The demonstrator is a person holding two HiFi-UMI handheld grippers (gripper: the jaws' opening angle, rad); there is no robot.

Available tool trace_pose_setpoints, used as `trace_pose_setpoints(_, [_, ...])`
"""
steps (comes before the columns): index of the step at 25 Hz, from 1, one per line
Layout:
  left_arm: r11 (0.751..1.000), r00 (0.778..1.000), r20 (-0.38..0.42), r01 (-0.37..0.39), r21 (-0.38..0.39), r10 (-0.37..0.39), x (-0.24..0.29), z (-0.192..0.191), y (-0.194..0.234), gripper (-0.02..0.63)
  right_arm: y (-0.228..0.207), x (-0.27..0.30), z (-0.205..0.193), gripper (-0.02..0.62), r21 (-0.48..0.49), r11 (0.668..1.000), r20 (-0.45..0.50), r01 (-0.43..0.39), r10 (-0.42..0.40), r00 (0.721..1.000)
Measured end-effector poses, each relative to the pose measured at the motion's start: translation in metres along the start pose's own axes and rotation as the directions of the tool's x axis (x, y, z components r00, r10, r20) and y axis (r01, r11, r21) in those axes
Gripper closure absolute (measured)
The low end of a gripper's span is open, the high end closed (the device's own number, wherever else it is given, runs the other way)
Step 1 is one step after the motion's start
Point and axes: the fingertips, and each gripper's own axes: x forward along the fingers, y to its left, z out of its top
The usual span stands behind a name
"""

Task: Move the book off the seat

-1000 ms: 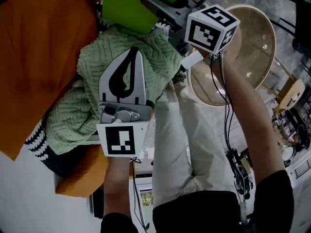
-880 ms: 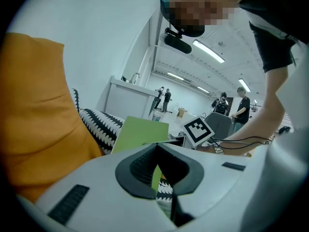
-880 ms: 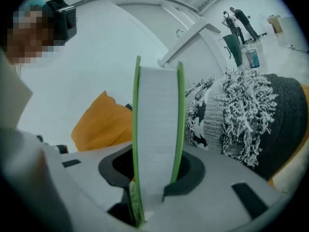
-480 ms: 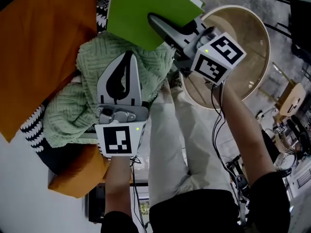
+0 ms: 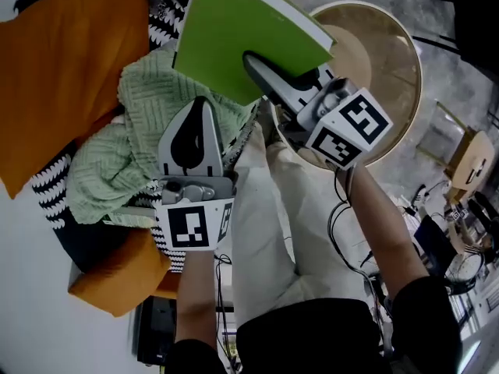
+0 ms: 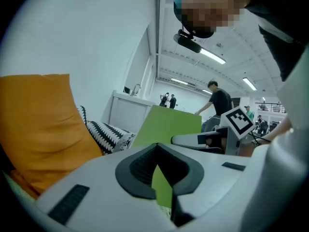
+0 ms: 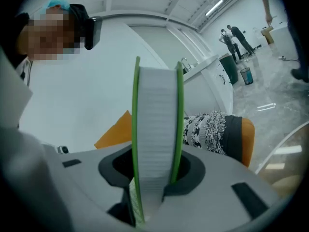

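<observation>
A green book (image 5: pixel 242 29) hangs in the air above the seat, tilted, with its white page edge to the right. My right gripper (image 5: pixel 253 61) is shut on its lower edge; in the right gripper view the book (image 7: pixel 154 129) stands on edge between the jaws. My left gripper (image 5: pixel 199 104) hovers shut over the pale green knit blanket (image 5: pixel 144 123) on the seat and holds nothing. In the left gripper view the book (image 6: pixel 169 124) and the right gripper (image 6: pixel 203 141) show ahead, beyond the closed jaws.
An orange cushion (image 5: pixel 70 76) and a black-and-white patterned cushion (image 5: pixel 51 178) lie around the blanket. A round wooden table (image 5: pixel 390 61) stands right of the seat, beside the person's pale trouser leg (image 5: pixel 273 224). People stand far off in the hall (image 6: pixel 215 98).
The right gripper has drawn the green book further into view, toward the person and lifted off the blanket. The left gripper has stayed over the blanket, shut.
</observation>
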Motion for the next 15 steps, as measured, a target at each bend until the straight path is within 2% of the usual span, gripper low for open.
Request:
trace_pose_setpoints(2, [1.000,1.000,-0.002,0.004,0.005,-0.004,-0.009,0.007,-0.017,0.597,0.011,-0.020,0.007,0.459,0.006,1.000,0.009,-0.005,0.005,1.000])
trace_pose_setpoints(7, [0.999,1.000,0.009,0.029,0.042,-0.030,-0.017,0.059,-0.073,0.597,0.029,-0.078,0.057,0.459,0.017,1.000,0.048,-0.006,0.005,0.999])
trace_pose_setpoints(12, [0.999,0.998,0.056,0.038,0.031,-0.040,-0.026,0.053,-0.078,0.597,0.035,-0.102,0.055,0.459,0.024,0.999,0.099,0.032,-0.034,0.994])
trace_pose_setpoints(15, [0.999,0.996,0.080,0.037,0.017,-0.038,-0.038,0.070,-0.098,0.597,0.048,-0.136,0.075,0.459,0.036,0.998,0.148,0.048,-0.052,0.988])
